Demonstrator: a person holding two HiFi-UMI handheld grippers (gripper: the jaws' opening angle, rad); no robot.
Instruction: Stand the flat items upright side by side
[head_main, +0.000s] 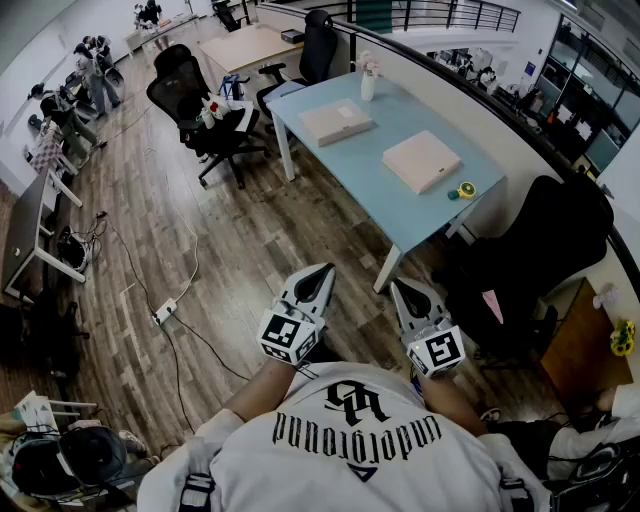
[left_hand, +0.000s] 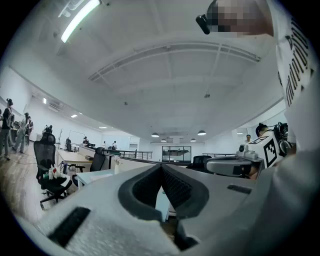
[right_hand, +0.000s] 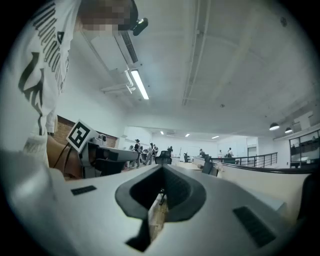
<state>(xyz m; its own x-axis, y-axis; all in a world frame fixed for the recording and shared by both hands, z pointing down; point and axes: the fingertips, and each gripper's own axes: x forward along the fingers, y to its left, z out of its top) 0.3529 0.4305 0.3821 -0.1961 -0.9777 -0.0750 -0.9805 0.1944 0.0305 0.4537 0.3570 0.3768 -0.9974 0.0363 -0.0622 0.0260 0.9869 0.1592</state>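
Floor (head_main: 230, 250): wood-grain planks, low sheen. Table (head_main: 395, 115) at 1 o'clock: smooth matt top. Left gripper (head_main: 318, 272), right gripper (head_main: 402, 288): matt white plastic, ribbed black pads (left_hand: 175, 187).

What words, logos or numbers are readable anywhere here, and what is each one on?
"underground": on the person's white shirt, upside down in the head view, below a logo.
Cubes on the left gripper and right gripper: black-and-white square code patterns, no words.
Nothing readable on the far flat box or the near flat box.

The far box (head_main: 336, 122) lies on the table (head_main: 380, 190), behind the near box (head_main: 421, 160) and apart from it. A vase (head_main: 368, 82) stands at the table's far end, and a chair (head_main: 200, 115) stands to its left.
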